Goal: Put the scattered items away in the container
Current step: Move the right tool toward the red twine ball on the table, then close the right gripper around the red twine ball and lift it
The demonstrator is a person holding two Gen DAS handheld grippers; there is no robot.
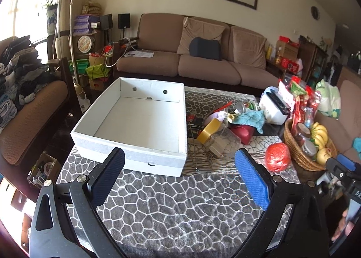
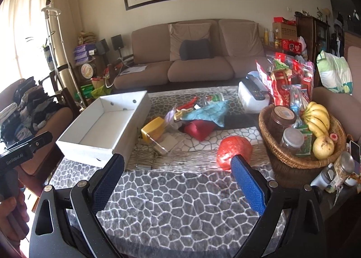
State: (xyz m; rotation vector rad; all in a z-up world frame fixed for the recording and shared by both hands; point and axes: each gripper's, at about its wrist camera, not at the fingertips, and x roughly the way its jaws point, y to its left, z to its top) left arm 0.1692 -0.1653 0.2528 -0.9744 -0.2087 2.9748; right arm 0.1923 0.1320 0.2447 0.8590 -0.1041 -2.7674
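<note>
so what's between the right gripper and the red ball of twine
Only bare patterned table cover; in the right wrist view the open right gripper hangs just short of the red twine ball.

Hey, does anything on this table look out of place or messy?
Yes: a heap of loose items, yellow tape roll, teal cloth and red pouch, lies jumbled beside the white box, which holds nothing.

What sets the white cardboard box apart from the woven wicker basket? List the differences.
Shape: the white cardboard box is rectangular with straight walls; the woven wicker basket is round with curved sides.
Contents: the box holds nothing; the basket is piled with bananas, jars and packets.
Position: the box sits at the table's left, the basket at its right.
Shared: both are open-topped and rest on the patterned cloth.
</note>
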